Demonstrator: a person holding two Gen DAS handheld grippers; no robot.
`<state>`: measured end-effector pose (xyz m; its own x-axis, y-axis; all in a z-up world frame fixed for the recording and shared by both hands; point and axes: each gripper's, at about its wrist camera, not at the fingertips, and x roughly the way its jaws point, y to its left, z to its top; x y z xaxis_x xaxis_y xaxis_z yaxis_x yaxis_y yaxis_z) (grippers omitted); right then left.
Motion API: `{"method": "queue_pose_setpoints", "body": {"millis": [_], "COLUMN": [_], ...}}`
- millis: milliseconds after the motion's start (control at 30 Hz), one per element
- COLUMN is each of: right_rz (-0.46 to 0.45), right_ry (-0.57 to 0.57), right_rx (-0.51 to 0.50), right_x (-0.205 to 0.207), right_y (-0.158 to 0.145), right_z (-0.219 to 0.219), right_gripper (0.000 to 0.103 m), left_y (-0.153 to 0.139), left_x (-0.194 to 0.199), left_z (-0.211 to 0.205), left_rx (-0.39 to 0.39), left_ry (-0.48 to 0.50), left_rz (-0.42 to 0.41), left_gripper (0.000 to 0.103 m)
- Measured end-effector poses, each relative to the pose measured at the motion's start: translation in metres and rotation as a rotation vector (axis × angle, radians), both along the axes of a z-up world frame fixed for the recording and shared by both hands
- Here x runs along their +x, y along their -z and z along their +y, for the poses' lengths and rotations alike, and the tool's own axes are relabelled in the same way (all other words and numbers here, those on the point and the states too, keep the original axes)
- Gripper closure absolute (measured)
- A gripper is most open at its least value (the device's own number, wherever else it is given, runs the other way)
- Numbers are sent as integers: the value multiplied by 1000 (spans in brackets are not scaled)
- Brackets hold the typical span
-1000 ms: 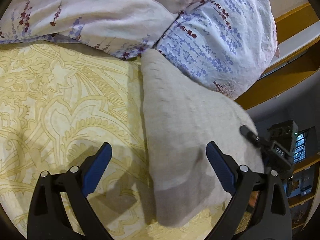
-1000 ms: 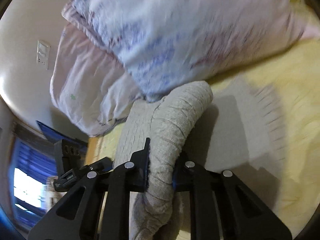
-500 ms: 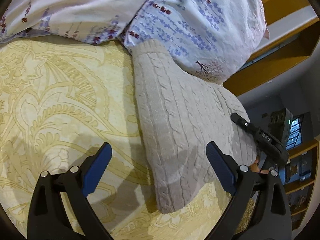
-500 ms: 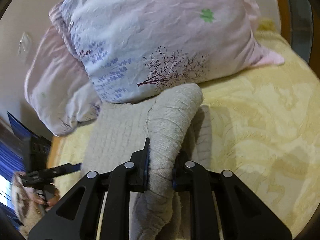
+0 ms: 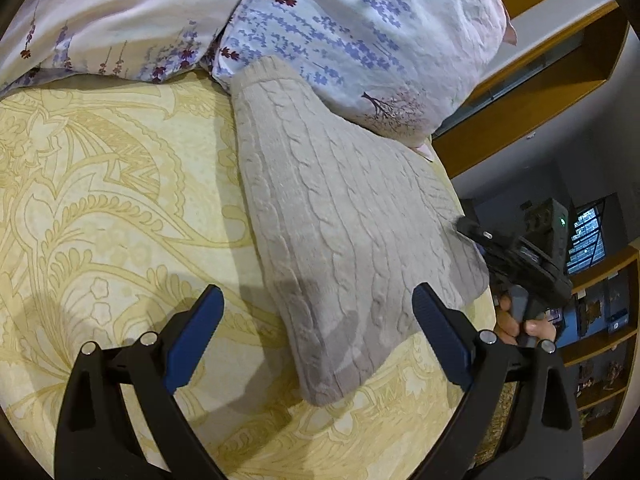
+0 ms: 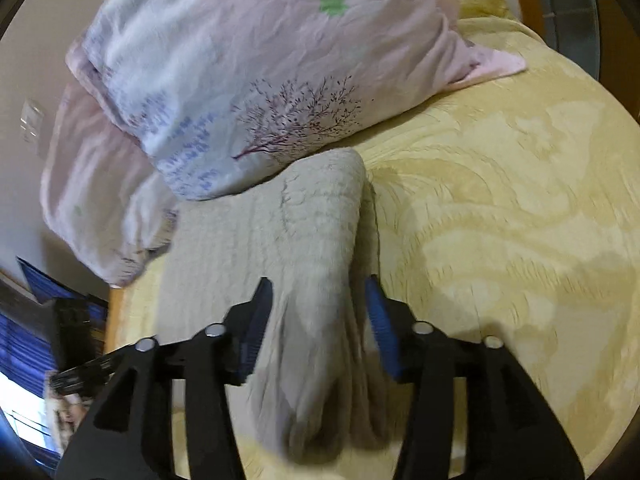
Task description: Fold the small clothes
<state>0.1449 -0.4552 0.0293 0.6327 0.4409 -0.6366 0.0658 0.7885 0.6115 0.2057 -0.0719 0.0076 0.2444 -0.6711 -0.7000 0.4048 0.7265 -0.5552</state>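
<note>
A beige cable-knit sweater (image 5: 340, 216) lies folded on the yellow patterned bedspread (image 5: 100, 200), its far end against the pillows. My left gripper (image 5: 316, 320) is open and empty, hovering over the sweater's near end. In the right wrist view the sweater's folded edge (image 6: 316, 240) lies between the fingers of my right gripper (image 6: 320, 312), which is open around it with gaps on both sides. The right gripper also shows at the sweater's right edge in the left wrist view (image 5: 516, 260).
Two floral pillows (image 5: 340, 28) lie at the head of the bed, also seen in the right wrist view (image 6: 248, 72). A wooden headboard and shelf (image 5: 540, 92) stand beyond the bed's edge. The bedspread (image 6: 500, 220) spreads to the right.
My right gripper was shut on a raised fold of the sweater; it has lowered it flat and opened. The left gripper stays open and has drawn back slightly.
</note>
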Motion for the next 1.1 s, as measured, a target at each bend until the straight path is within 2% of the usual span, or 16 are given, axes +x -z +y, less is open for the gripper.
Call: {"method": "queue_pose_setpoints", "body": {"millis": [100,233,267,300,333,400,600,667,700,767,833,867,933,967,1000,1100], "right_rz": [-19,-14,-7,-5,-6,-36,-128,-99,-69,-30,-46,-56,-73,-81,-87,-91], "right_ry": [-23,-61,-65,-64,-60,-44,10,40,58,70,59,50,34,28,24,-7], "right_rx": [48,53,32,8,-5,15,38,-29,-41,20,102,116,119,113,107,115], "right_x": [-24,-38,-36,-36,-35,-39,-64,-68,-68,-70,-72,-74,-71,-69,-66,-53], "right_y": [0,5,7,9,10,6,-18,-12,-5,9,11,10,5,3,2,2], "right_z": [-2,7,12,14,14,11,-8,-12,-16,-25,-27,-27,-22,-19,-16,-6], "right_gripper": [51,52,57,74,82,91,95,103,103,103,103,99,78,53,44,44], "left_y": [-1,-2,-2,-2,-3,-4,-8,-6,-5,-3,0,1,1,1,1,-2], "left_x": [-4,-6,-6,-6,-7,-8,-9,-7,-7,-7,-7,-7,-7,-6,-8,-10], "left_z": [-1,-7,-7,-7,-7,-6,3,3,3,1,-2,-3,-5,-6,-6,-9], "left_rx": [1,8,9,8,7,2,15,12,11,17,20,22,24,23,22,27], "left_ry": [10,16,12,4,-2,-9,-32,-39,-39,-40,-35,-34,-33,-32,-30,-23], "left_rz": [-2,-9,-9,-9,-9,-9,-19,-11,-9,-4,3,4,4,4,3,-5], "left_gripper": [8,8,8,8,8,8,8,8,8,8,8,8,8,8,8,8]}}
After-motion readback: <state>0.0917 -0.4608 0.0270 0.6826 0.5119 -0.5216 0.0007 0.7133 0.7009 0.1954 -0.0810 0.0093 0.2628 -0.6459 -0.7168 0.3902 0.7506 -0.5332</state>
